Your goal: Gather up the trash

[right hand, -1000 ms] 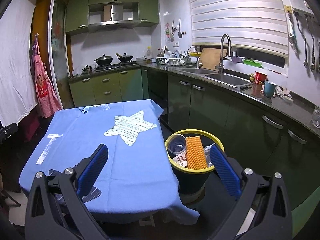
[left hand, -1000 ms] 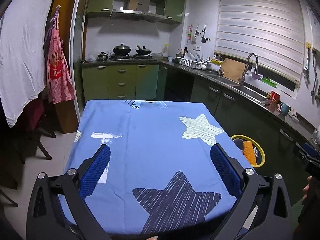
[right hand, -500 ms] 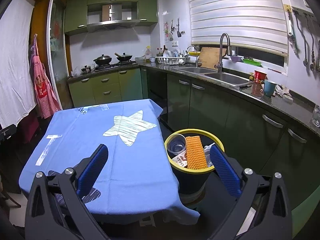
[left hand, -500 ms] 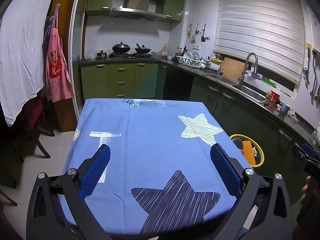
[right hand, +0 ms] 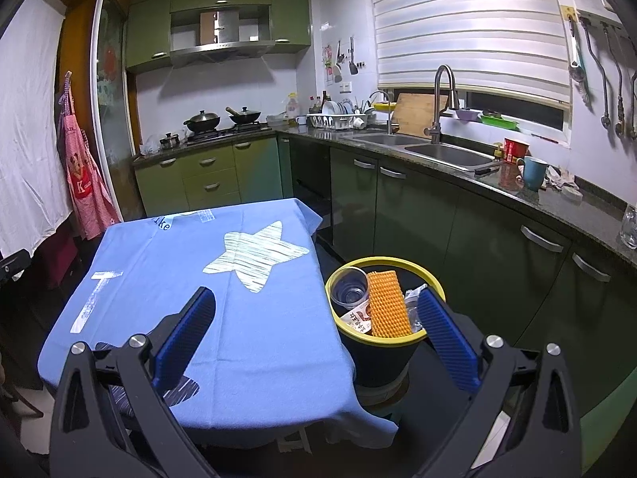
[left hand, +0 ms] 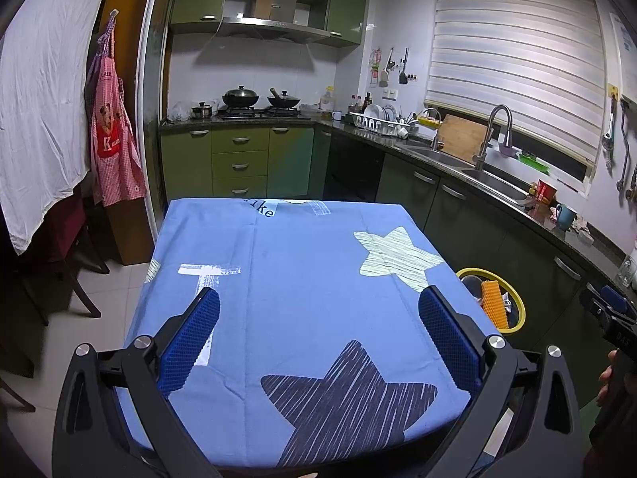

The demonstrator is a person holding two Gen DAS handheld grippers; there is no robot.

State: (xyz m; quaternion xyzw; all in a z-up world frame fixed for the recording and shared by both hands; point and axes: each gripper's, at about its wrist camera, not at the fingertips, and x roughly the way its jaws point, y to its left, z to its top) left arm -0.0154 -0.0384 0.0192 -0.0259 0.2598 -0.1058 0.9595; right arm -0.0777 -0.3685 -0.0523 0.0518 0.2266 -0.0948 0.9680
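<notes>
A black trash bin with a yellow rim (right hand: 418, 267) stands on the floor right of the table; it also shows in the left wrist view (left hand: 517, 310). In it lie an orange ribbed piece (right hand: 388, 304), a clear plastic cup (right hand: 350, 288) and wrappers (right hand: 358, 318). The table has a blue star-print cloth (left hand: 302, 279) with no items on it. My left gripper (left hand: 318, 314) is open and empty above the table's near end. My right gripper (right hand: 318, 314) is open and empty, held above the table's right edge and the bin.
Green kitchen cabinets and a dark counter (right hand: 557, 207) with a sink (right hand: 446, 151) run along the right. A stove with pots (left hand: 258, 103) is at the back. A pink apron (left hand: 113, 147) and white sheet hang left. A dark chair (left hand: 59, 263) stands left of the table.
Both views have shifted only slightly; the grippers stay open and empty and the bin's contents are the same.
</notes>
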